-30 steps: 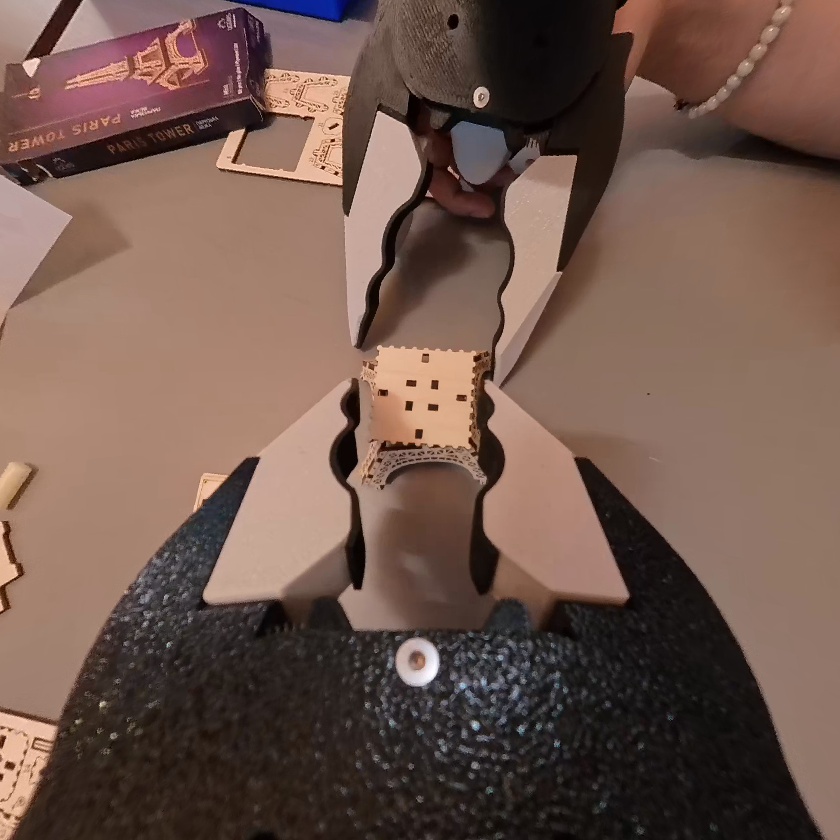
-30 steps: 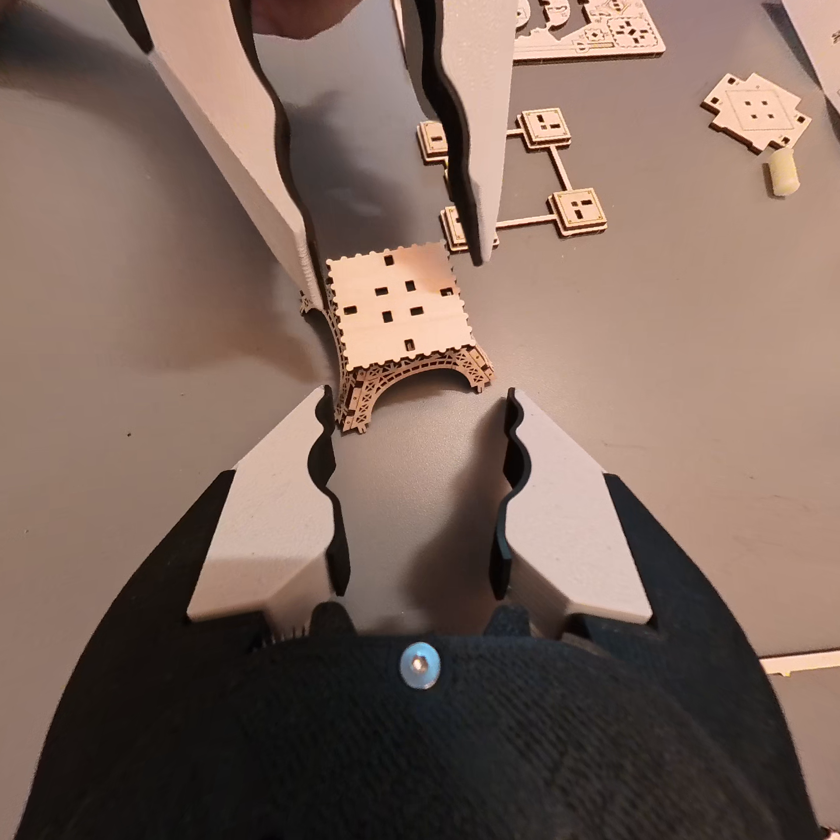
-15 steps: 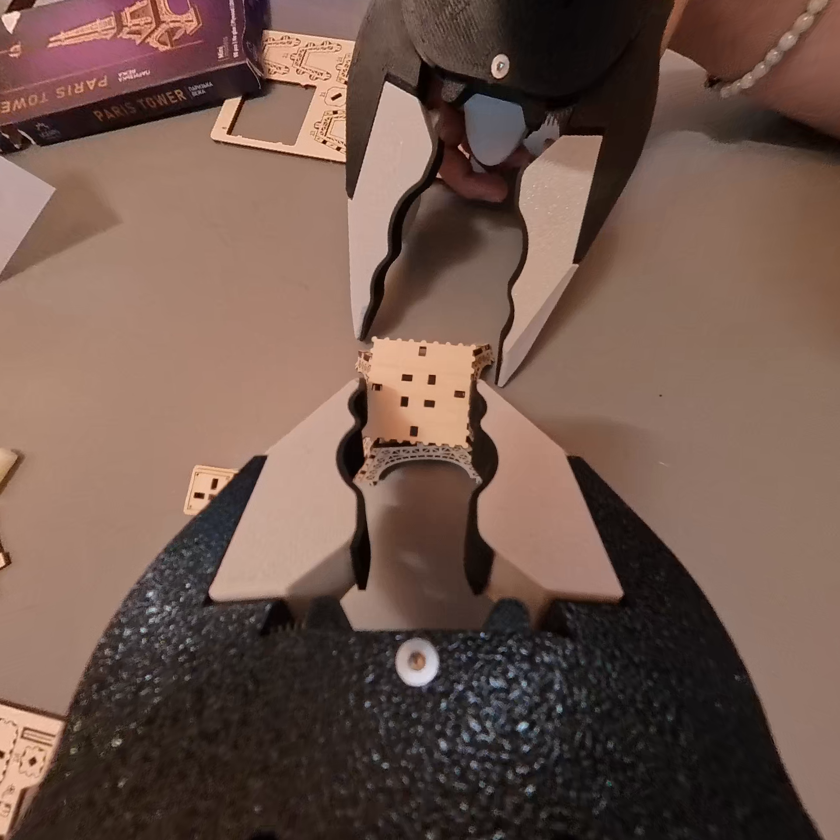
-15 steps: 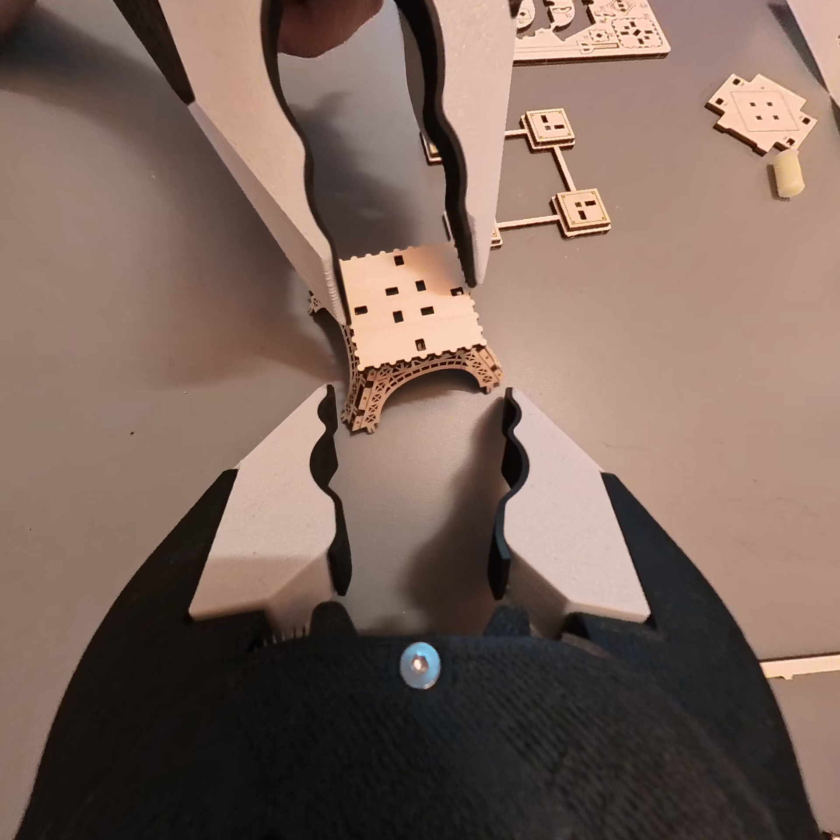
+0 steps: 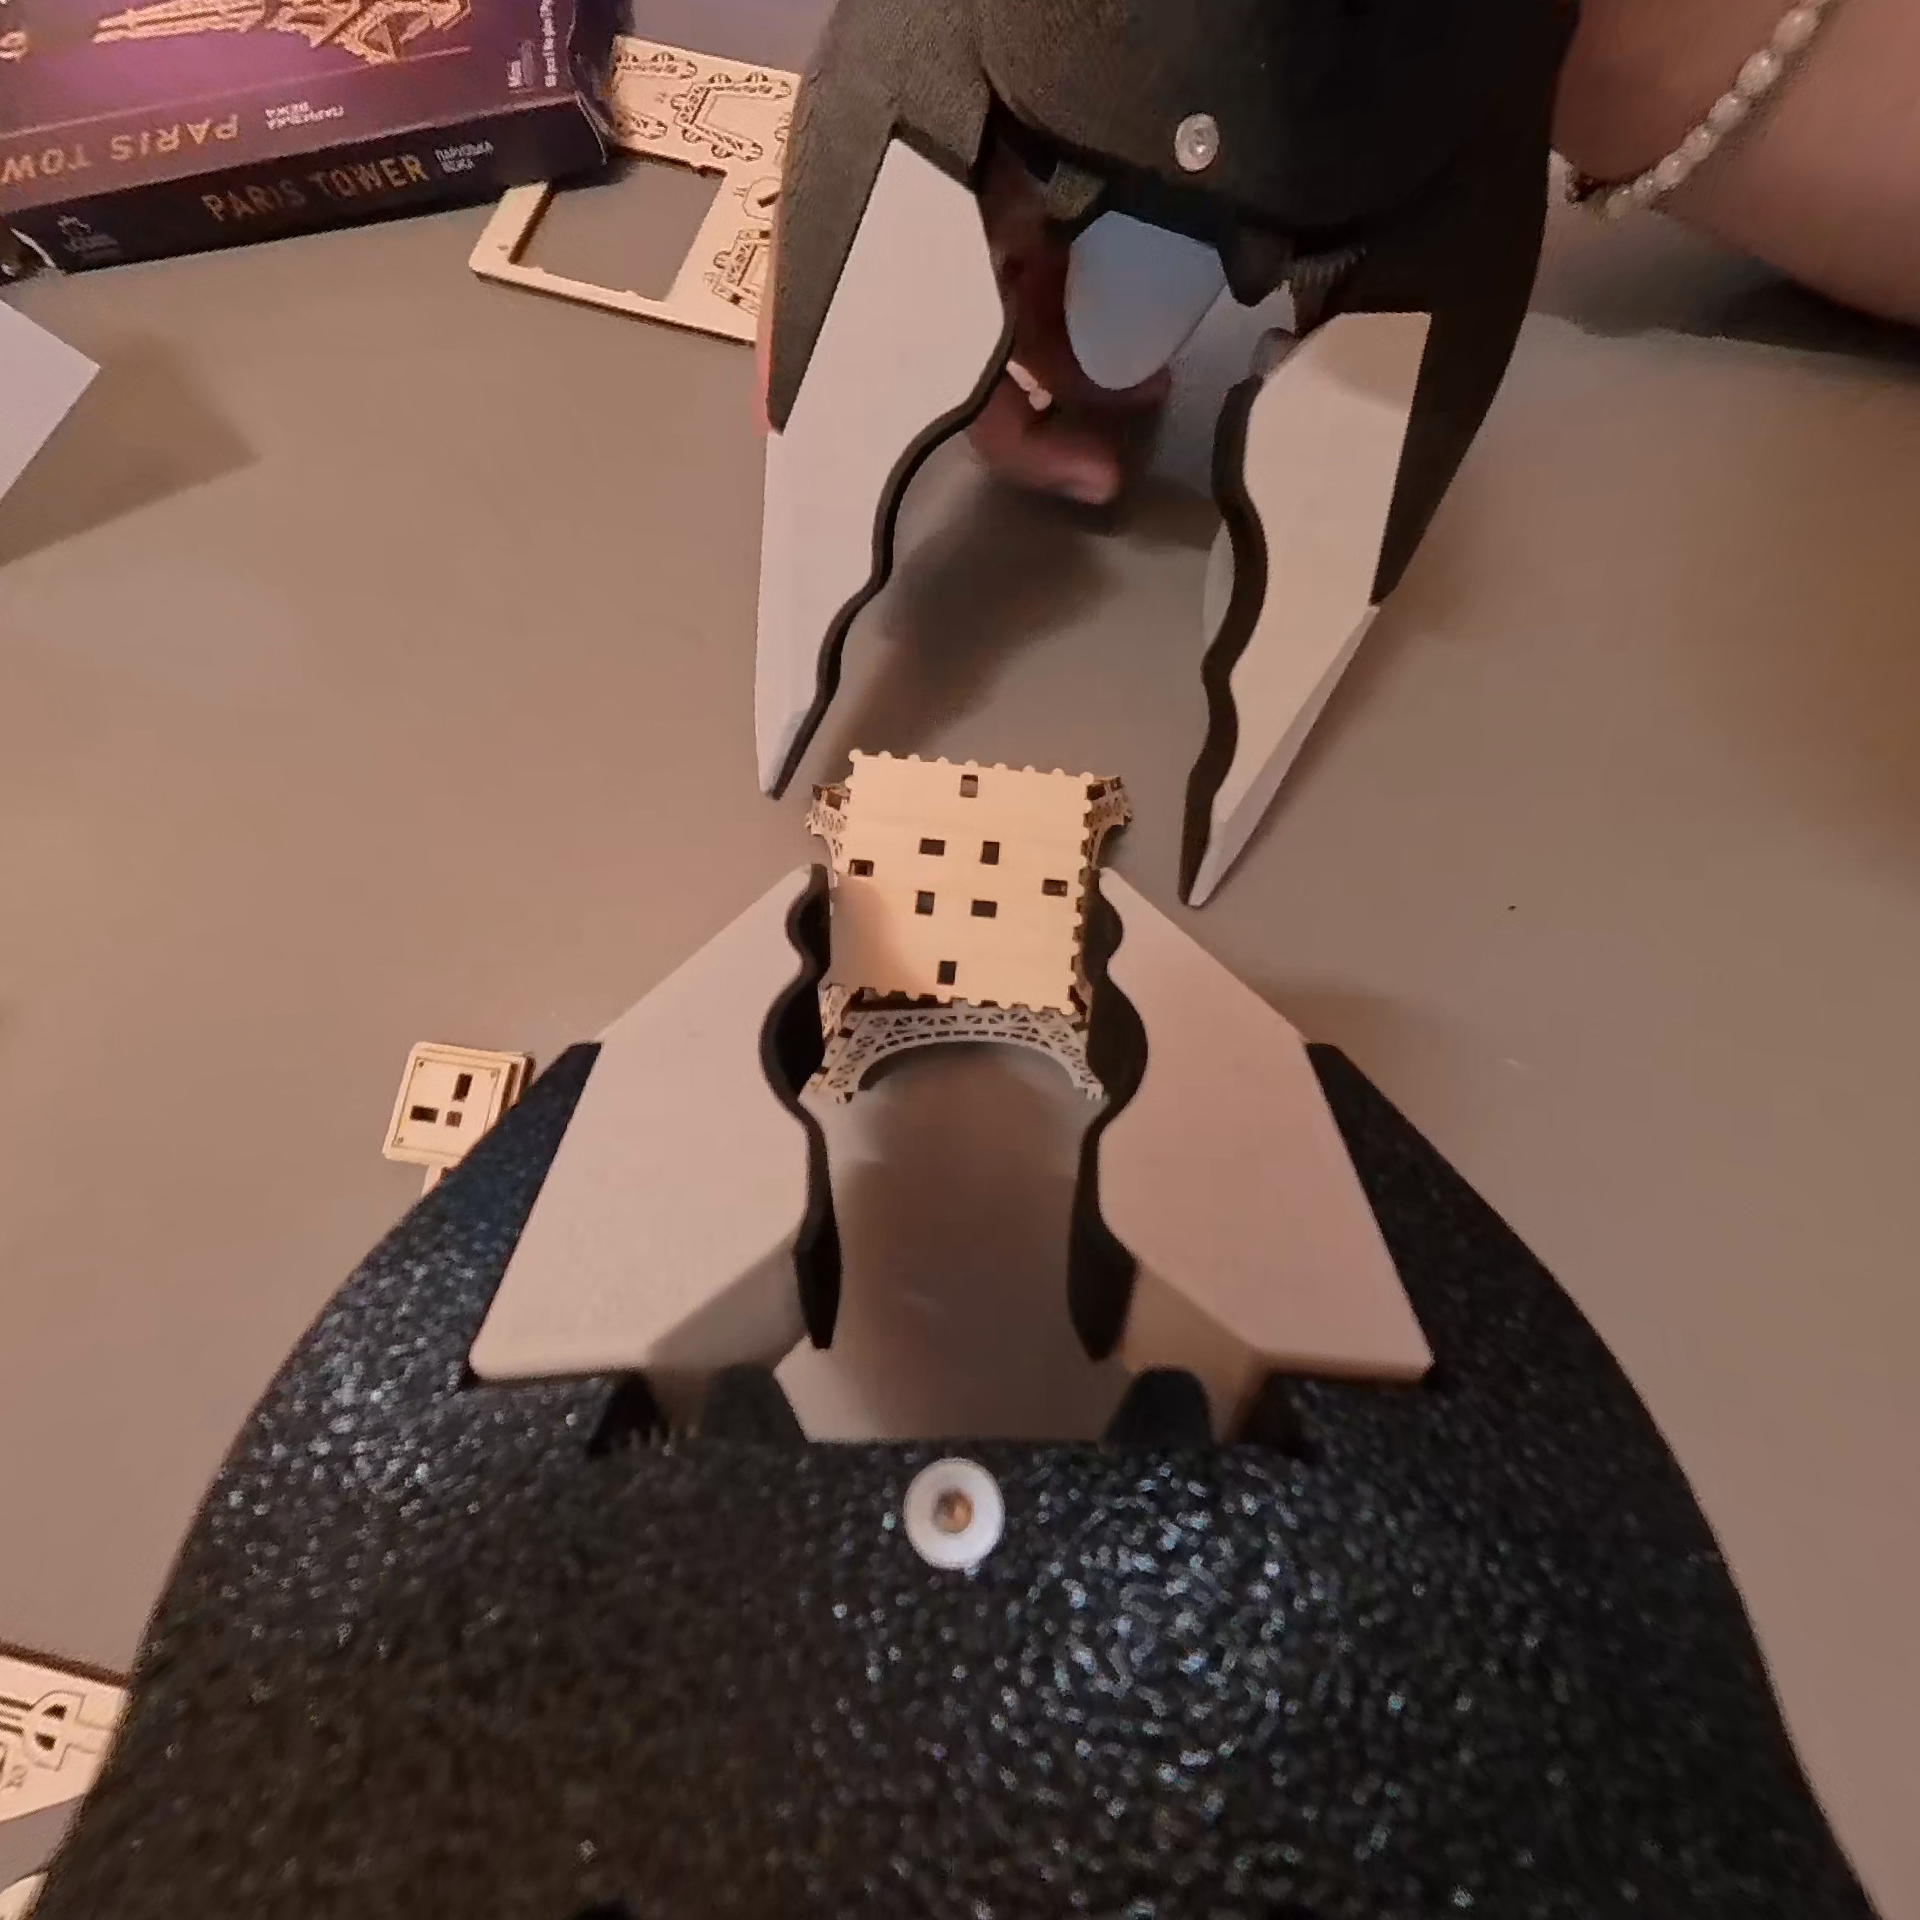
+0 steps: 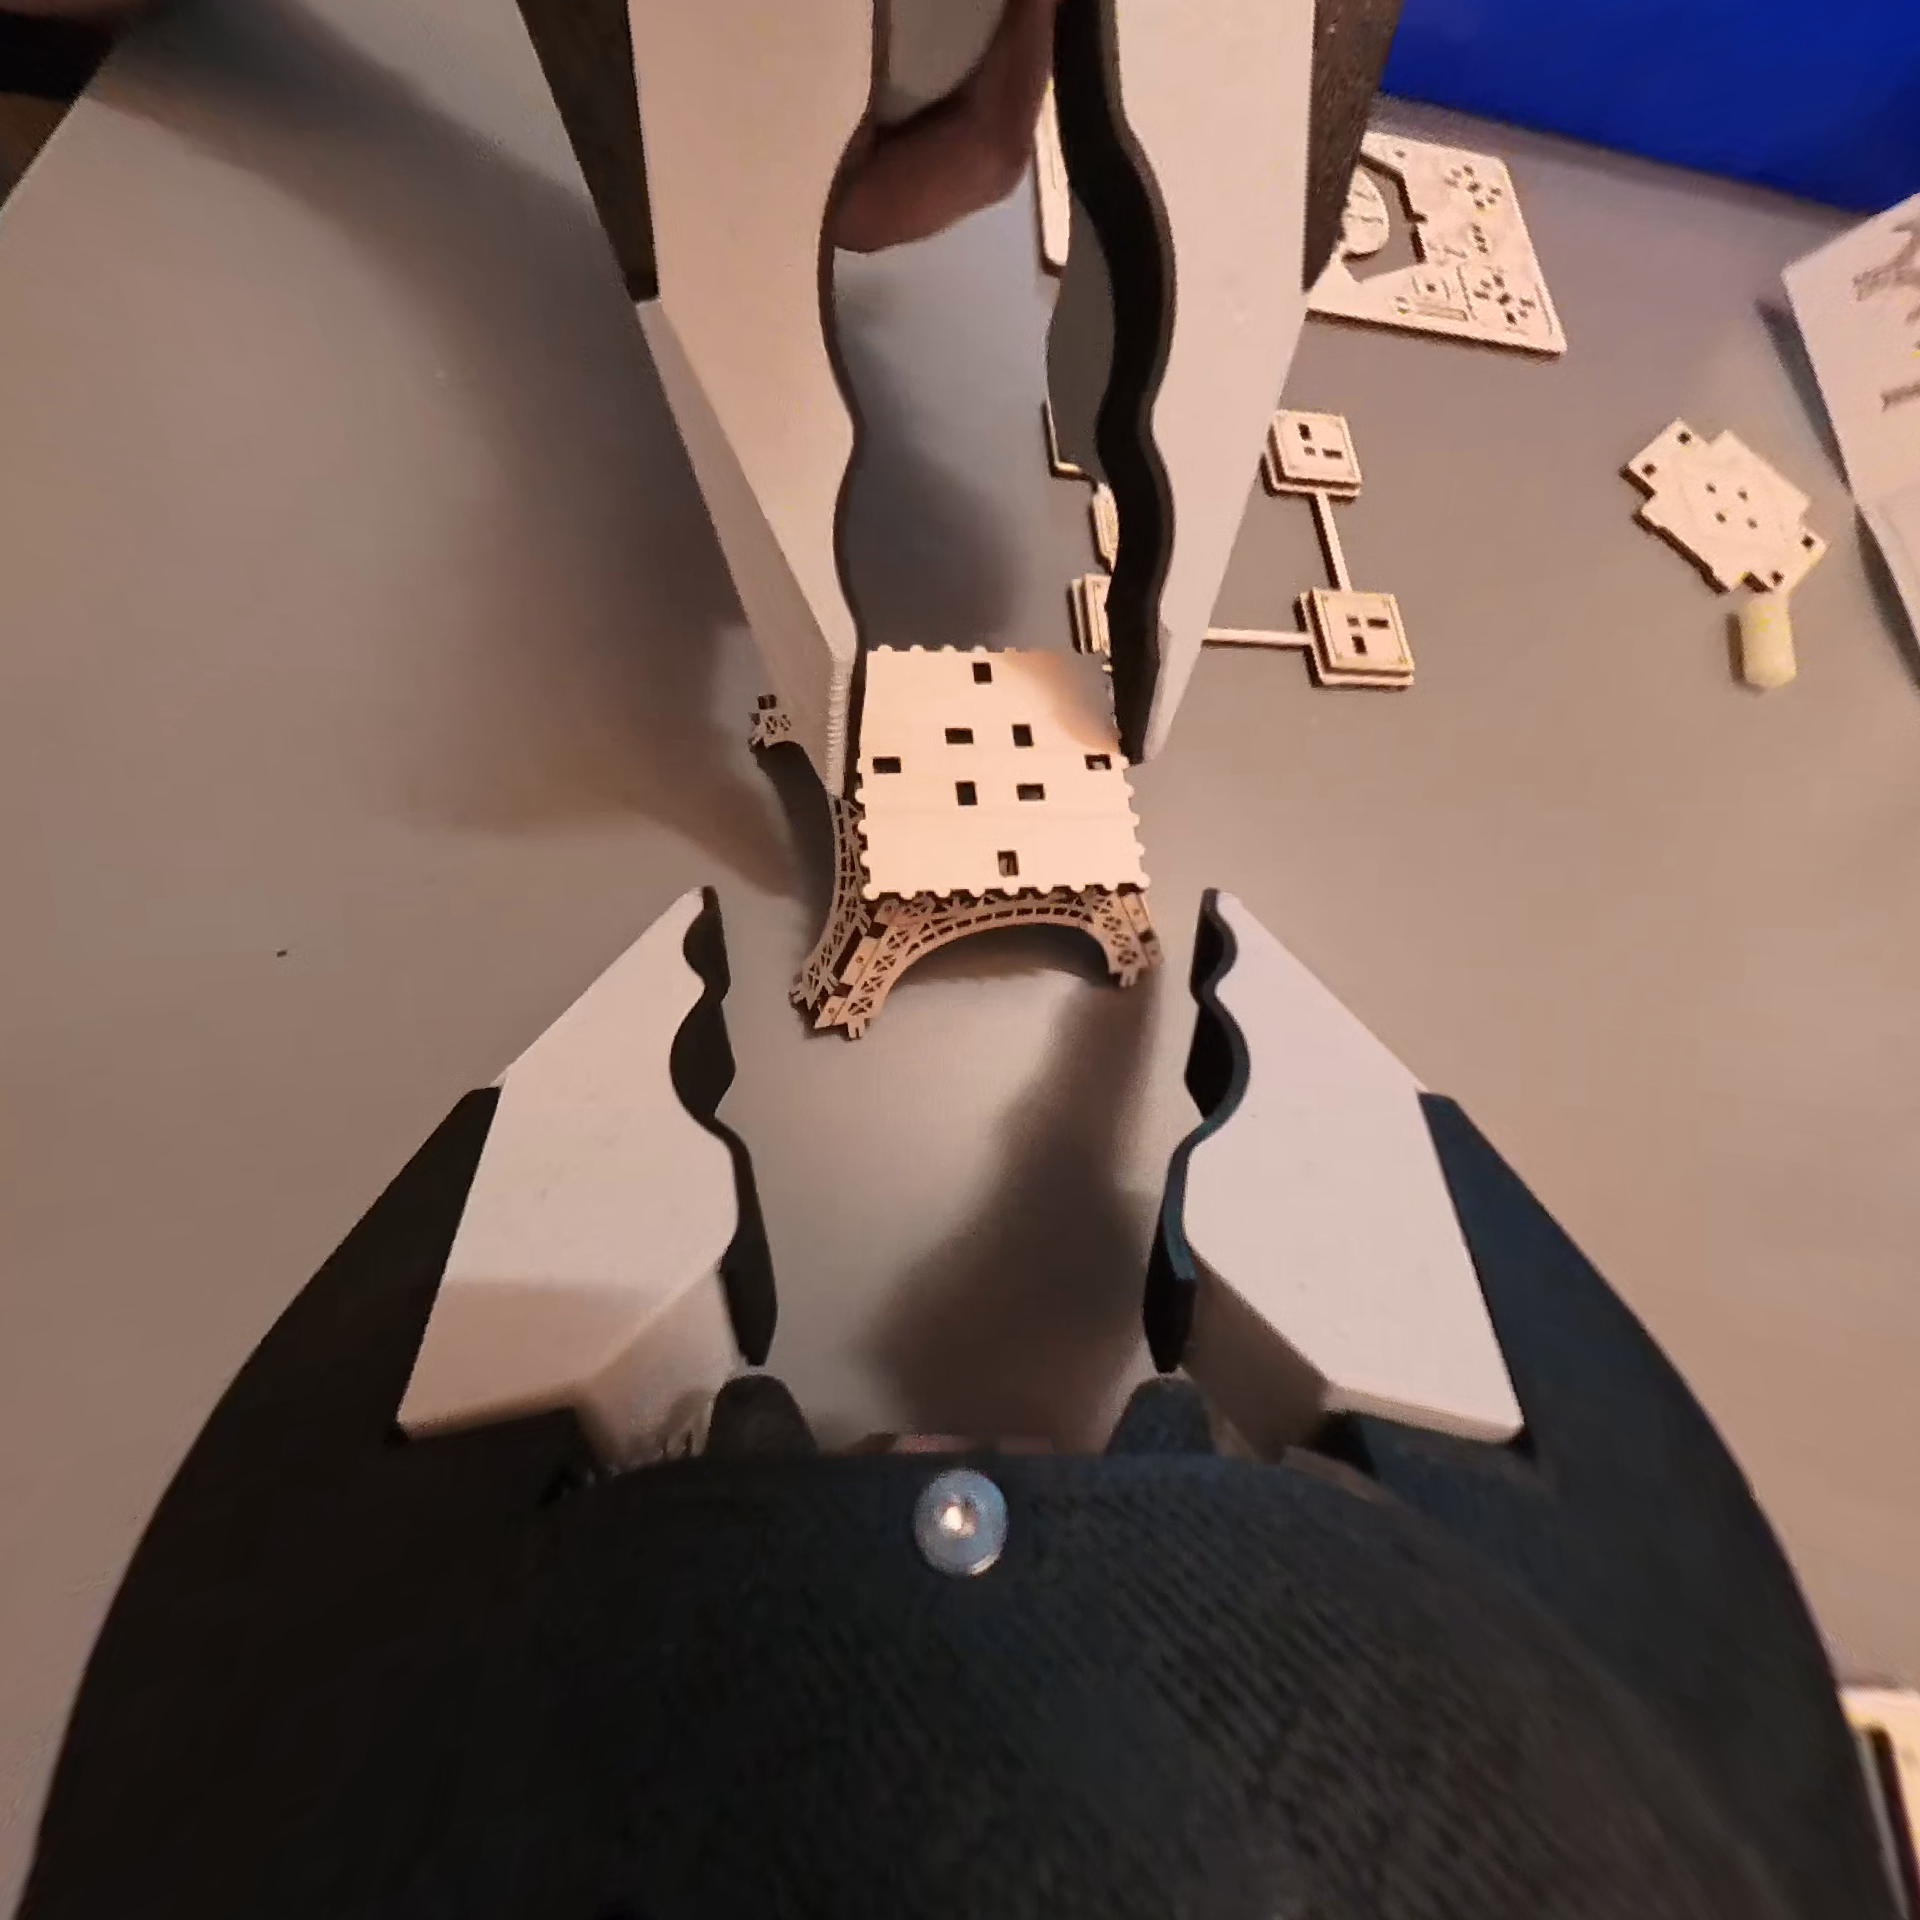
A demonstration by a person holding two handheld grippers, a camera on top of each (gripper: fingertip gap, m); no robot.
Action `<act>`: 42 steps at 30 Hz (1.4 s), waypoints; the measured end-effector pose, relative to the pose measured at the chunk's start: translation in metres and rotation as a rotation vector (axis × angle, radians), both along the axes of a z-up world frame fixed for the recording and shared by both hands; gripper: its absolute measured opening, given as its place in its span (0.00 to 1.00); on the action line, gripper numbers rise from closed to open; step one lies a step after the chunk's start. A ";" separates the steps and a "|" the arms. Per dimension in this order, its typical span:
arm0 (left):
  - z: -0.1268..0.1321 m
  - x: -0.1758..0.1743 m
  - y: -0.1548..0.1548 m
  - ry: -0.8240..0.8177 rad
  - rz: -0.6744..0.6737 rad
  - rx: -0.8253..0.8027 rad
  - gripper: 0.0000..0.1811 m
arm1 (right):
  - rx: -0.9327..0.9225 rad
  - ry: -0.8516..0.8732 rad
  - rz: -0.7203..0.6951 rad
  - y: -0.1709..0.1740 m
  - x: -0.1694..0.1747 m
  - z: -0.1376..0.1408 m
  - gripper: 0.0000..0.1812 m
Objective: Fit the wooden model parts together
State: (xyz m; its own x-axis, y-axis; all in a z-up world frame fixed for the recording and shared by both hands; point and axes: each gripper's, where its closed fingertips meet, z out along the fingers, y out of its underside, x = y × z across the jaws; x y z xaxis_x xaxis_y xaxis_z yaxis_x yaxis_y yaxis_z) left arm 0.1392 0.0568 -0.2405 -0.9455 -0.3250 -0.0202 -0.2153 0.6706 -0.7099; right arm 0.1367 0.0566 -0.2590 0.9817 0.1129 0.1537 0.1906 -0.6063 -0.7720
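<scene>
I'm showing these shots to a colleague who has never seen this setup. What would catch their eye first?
First, the wooden tower base, a slotted square deck on lattice arches at the centre of the grey table, gripped on both sides by the left claw. Facing it, the right claw gapes open just short of the arches. Loose wooden parts, such as the linked square pieces, lie scattered behind.

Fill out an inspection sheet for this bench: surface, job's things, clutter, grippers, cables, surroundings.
Surface: plain grey tabletop.
Job's things: pale wooden arched tower base with slotted flat top, standing upright.
Clutter: dark purple model box; punched wooden part sheet; linked square wooden pads; stepped wooden plate; small cream cylinder.
Grippers: left gripper shut on the base; right gripper open, short of it.
Cables: nothing seen.
Surroundings: blue object behind.
</scene>
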 end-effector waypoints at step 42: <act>-0.005 -0.005 0.005 0.022 0.109 0.111 0.26 | -0.023 0.034 0.013 0.009 -0.002 -0.003 0.35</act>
State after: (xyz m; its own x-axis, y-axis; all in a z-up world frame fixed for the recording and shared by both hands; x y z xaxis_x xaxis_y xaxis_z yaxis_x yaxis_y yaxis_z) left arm 0.1341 0.0616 -0.2454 -0.9054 -0.4226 -0.0417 -0.3056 0.7165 -0.6270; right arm 0.1346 0.0658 -0.2624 0.9846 0.1293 0.1173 0.1727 -0.6218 -0.7639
